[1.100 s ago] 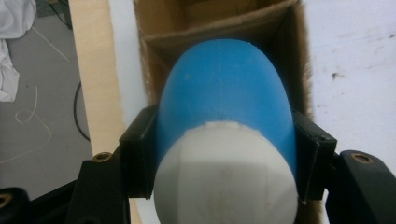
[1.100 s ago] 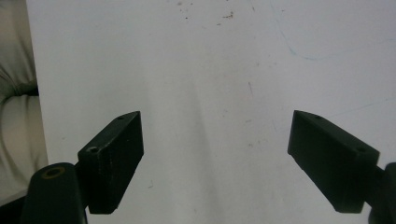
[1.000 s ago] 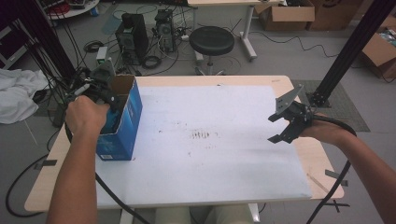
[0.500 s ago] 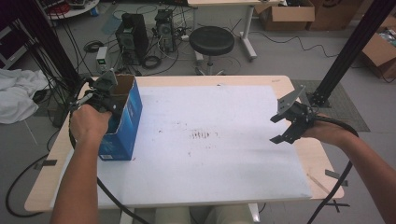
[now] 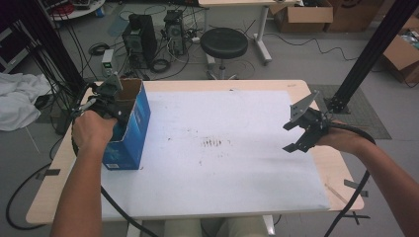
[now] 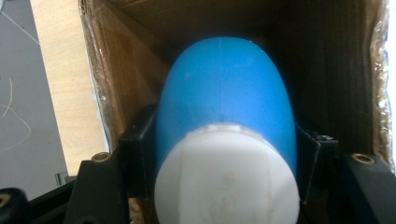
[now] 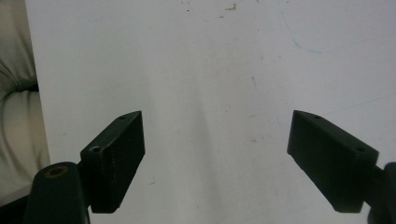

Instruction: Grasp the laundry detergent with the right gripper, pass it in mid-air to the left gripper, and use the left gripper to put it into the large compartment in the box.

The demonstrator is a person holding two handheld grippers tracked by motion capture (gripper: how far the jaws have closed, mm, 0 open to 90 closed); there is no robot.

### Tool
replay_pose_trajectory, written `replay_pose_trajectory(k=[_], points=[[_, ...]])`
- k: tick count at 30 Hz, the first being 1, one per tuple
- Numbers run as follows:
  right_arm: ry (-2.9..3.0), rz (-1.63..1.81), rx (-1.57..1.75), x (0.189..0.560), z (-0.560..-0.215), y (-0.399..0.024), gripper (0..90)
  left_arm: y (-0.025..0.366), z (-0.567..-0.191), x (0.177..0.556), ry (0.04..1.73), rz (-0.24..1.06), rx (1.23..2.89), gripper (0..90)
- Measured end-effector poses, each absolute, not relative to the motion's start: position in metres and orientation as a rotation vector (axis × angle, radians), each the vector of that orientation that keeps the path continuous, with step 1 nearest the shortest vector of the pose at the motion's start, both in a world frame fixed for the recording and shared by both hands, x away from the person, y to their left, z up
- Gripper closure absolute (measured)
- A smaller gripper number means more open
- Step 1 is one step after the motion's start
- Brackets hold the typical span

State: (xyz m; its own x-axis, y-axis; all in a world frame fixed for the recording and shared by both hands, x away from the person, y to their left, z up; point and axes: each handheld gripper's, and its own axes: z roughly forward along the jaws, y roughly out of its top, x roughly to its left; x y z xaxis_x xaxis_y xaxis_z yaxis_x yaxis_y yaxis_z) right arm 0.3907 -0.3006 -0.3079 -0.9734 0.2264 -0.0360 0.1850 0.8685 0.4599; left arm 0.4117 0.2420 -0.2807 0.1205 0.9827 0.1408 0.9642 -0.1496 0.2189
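A blue cardboard box [image 5: 134,129] stands upright at the table's left edge, its top open. My left gripper [image 5: 114,102] reaches down into it. In the left gripper view, this gripper [image 6: 224,156] is shut on a blue bottle [image 6: 224,88] with a white cap [image 6: 226,184], and both pads press its sides inside the brown box walls [image 6: 126,79]. Its jaws have just been opening slightly, with the bottle still between them. My right gripper [image 5: 288,138] hovers over the white sheet's right side, open, and nothing lies between its jaws [image 7: 217,156].
A white sheet [image 5: 222,173] covers most of the wooden table [image 5: 54,197]; faint dark marks [image 5: 215,143] sit at its middle. Beyond the far edge are a black stool [image 5: 224,43], computer towers [image 5: 141,32] and cables. A black frame post [image 5: 365,59] rises at right.
My left hand has shifted a little at the box's open top. The right hand and its gripper have stayed put.
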Motion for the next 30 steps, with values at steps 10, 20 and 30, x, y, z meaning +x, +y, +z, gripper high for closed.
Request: replay_pose_trajectory(k=[10, 20, 30], points=[[2.942, 0.726, 0.325, 0.390, -0.307, -0.303, 19.5, 0.245, -0.279, 0.411, 2.005, 0.356, 2.253, 36.9], [2.943, 0.732, 0.314, 0.389, -0.307, -0.302, 19.5, 0.246, -0.273, 0.409, 2.007, 0.358, 2.213, 30.1], [2.941, 0.739, 0.291, 0.387, -0.303, -0.297, 19.5, 0.245, -0.255, 0.404, 1.979, 0.423, 2.182, 28.6]])
